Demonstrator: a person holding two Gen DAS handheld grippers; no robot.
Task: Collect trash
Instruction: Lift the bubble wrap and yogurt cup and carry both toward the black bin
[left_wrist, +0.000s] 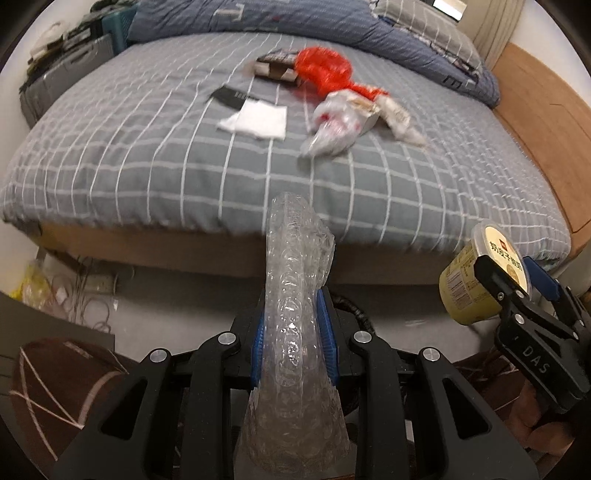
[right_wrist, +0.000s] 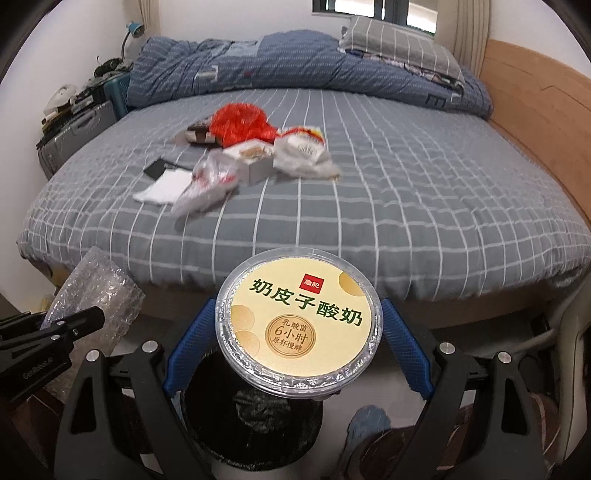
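while more litter lay on the bed (right_wrist: 369, 192), the left gripper (left_wrist: 293, 332) pinched soft, springy bubble wrap (left_wrist: 295, 295) and the right gripper (right_wrist: 295, 343) spanned a rigid, slick yogurt cup (right_wrist: 299, 325) by its sides above the bin (right_wrist: 251, 417).

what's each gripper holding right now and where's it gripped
Left gripper: bubble wrap, pinched across its middle. Right gripper: yogurt cup, clamped by its sides below the lid rim.
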